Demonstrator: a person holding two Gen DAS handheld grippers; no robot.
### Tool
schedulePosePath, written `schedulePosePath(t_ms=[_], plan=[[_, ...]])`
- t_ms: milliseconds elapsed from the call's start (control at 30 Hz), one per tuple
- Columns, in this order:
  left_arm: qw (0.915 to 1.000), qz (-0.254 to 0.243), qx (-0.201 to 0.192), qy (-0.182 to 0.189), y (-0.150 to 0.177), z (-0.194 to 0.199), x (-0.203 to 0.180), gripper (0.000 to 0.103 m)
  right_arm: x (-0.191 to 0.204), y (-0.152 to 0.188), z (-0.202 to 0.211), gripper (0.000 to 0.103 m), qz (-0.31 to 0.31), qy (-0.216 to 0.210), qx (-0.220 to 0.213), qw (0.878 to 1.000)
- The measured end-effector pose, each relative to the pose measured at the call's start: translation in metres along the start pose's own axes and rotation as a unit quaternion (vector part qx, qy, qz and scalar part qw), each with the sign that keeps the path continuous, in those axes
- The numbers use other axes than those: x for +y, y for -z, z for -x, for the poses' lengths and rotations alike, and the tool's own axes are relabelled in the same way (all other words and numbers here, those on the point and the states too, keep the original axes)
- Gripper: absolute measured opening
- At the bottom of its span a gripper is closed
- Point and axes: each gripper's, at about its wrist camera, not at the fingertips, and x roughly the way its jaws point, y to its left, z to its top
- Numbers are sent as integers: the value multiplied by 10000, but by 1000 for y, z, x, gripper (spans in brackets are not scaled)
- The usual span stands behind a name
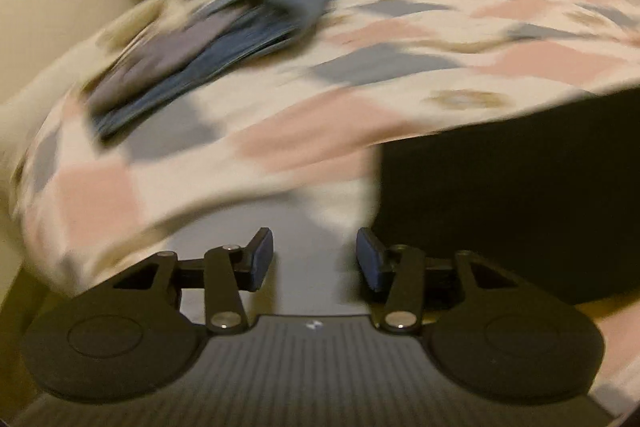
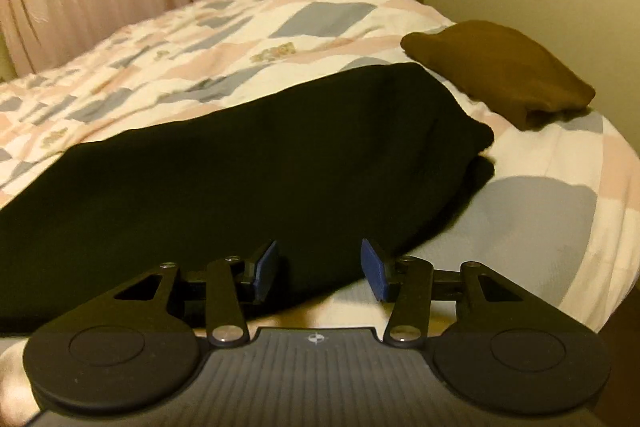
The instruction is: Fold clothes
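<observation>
**Hovering over the black garment**

Spreading dark and flat across the patchwork quilt (image 2: 320, 15), the black garment (image 2: 240, 171) lies just ahead of the right gripper (image 2: 320, 269) — jaws apart, empty. The left gripper (image 1: 315, 257) is likewise open, holding nothing. A folded brown garment (image 2: 500, 71) sits beyond.

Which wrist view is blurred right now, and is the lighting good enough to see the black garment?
Left wrist: heavy motion smear over the quilt and blue clothes; only the left gripper is sharp. Right wrist: mostly crisp, dim yellow light; the black garment reads as a flat dark mass, its folds barely visible; brown garment clear.
</observation>
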Motion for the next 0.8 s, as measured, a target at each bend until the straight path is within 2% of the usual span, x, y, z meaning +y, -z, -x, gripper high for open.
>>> schedulePosePath(t_ms=[33,100,133,200,267,333,433,500,533,600,667,800], plan=[[9999,100,51,7,0,-5,9,38,-1,2,3,51,-18,-20,-11,10000],[9994,326,135,68,1,-13,26,36,1,3,4,51,-48,-44,1,10000],[9981,526,89,318,-2,-6,32,36,2,4,4,51,-63,-56,7,10000],[9953,621,-42,736,-7,7,31,35,4,5,5,51,-93,-80,19,9999],[9936,331,-245,1050,-10,18,13,35,6,6,5,51,-123,-104,30,9999],[9898,-9,-263,1398,-11,16,-10,37,9,7,6,50,-153,-129,42,9998],[9900,-536,107,1299,-5,-13,-45,37,12,9,7,47,-197,-165,60,9997],[9924,-712,284,963,-4,-36,-53,38,14,10,7,47,-227,-189,72,9995],[9929,-684,304,928,-9,-40,-51,36,14,11,9,47,-268,-213,70,9994],[9905,-520,90,1271,-23,-36,-40,36,9,10,18,47,-367,-250,0,9990],[9878,-524,-120,1461,-39,-36,-31,39,3,9,28,48,-323,-178,-114,9993],[9822,-798,251,1681,-56,-67,-32,39,-9,5,31,48,-487,-83,-161,9986]])
